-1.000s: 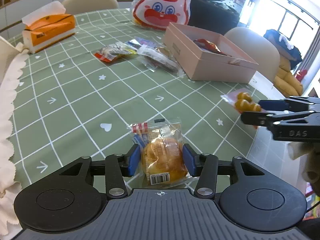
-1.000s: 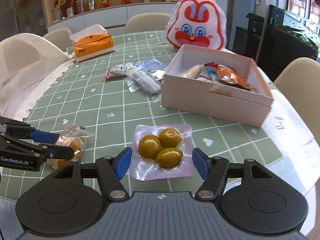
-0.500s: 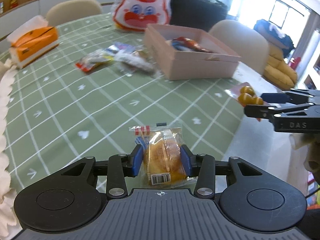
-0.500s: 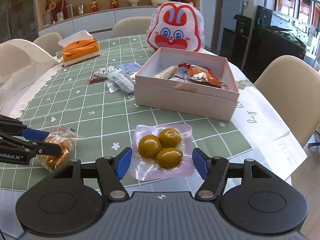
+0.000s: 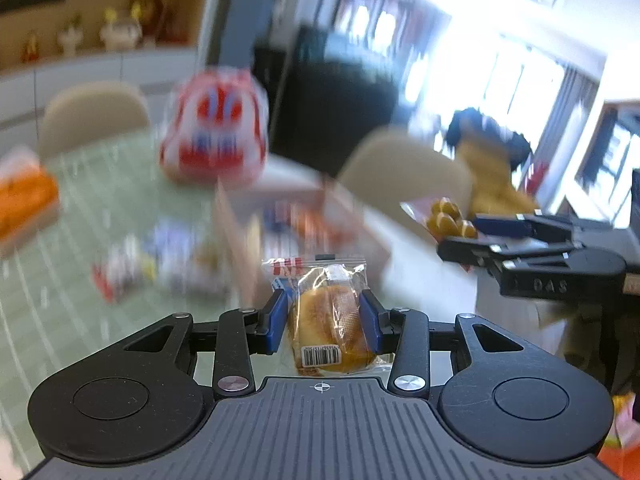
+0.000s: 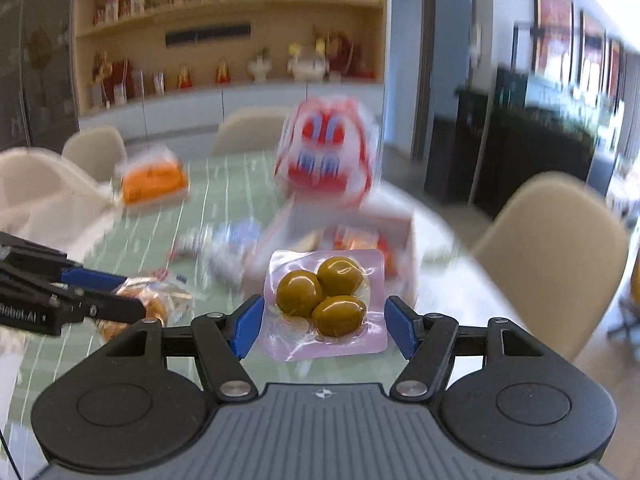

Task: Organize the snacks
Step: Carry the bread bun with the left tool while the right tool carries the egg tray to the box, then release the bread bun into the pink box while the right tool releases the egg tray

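My left gripper (image 5: pixel 325 322) is shut on a wrapped bun (image 5: pixel 330 326) in clear plastic and holds it in the air above the green table. My right gripper (image 6: pixel 325 318) is shut on a pink vacuum pack of three olive-green balls (image 6: pixel 325 300), also lifted. Each gripper shows in the other's view: the right one with its pack (image 5: pixel 448 216) at the right, the left one with the bun (image 6: pixel 136 304) at the left. The open pink box (image 6: pixel 360 236) holding some snacks lies ahead, blurred.
A red and white bunny bag (image 6: pixel 328 156) stands behind the box. Several loose snack packets (image 5: pixel 152 260) lie left of the box. An orange tissue box (image 6: pixel 154 180) sits far left. Beige chairs (image 6: pixel 560 248) ring the table.
Both grippers have risen off the table with their packets and tilted up, so the room now fills the views. The scene is motion-blurred. The left jaws closed onto the bun.
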Demonstrator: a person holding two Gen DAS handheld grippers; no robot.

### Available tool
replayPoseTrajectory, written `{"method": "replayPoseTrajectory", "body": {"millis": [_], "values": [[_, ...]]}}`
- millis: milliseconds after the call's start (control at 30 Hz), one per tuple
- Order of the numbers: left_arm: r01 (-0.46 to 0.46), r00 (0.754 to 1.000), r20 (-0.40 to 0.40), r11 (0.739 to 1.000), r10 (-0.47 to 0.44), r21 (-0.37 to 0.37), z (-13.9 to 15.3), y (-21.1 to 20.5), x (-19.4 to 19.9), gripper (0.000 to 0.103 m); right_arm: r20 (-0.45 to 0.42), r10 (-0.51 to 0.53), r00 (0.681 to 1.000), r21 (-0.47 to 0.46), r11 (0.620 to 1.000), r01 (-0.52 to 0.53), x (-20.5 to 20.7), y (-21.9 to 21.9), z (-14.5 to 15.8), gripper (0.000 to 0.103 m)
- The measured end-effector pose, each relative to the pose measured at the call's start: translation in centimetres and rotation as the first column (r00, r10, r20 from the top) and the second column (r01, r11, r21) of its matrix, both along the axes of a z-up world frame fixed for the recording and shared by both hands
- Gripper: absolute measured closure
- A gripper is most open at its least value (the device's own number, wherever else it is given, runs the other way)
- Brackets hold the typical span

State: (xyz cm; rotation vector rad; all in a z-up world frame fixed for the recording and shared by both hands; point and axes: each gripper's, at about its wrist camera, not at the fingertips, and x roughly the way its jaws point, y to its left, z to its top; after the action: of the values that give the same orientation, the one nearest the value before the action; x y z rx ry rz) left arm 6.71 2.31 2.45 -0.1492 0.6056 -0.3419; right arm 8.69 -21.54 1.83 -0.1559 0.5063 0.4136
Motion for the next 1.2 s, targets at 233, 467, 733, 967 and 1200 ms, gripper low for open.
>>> {"method": "replayPoseTrajectory", "body": {"millis": [233,467,733,967,1200], "values": [[-0.051,0.996,0.068,0.992,0.059,-0.119,3.5,-0.7,9.3,0.058,0.039,-0.019,0.999,0.006,1.000,0.018,9.5,0.0,6.6,0.036],[-0.131,0.987,-0.104,0.985,0.119,-0.112,-4.8,-3.5,16.7,0.058,-0.190,-0.008,0.982,-0.049,0.999,-0.001,18.5,2.0,3.1,0.036],[-0.108,0.974,-0.196,0.994,0.110,0.021,-10.9,-5.0,18.6,0.056,-0.449,-0.059,0.892,-0.145,0.989,-0.008,25.8,5.0,-6.7,0.036],[-0.094,0.980,-0.173,0.995,0.099,0.039,-11.1,-4.8,18.3,0.058,-0.561,-0.088,0.823,-0.178,0.984,-0.016,28.8,7.0,-11.2,0.036],[-0.146,0.976,-0.172,0.988,0.137,-0.042,-10.2,-3.1,17.6,0.059,-0.562,-0.072,0.824,-0.114,0.993,0.009,29.3,6.7,-9.9,0.035]]}}
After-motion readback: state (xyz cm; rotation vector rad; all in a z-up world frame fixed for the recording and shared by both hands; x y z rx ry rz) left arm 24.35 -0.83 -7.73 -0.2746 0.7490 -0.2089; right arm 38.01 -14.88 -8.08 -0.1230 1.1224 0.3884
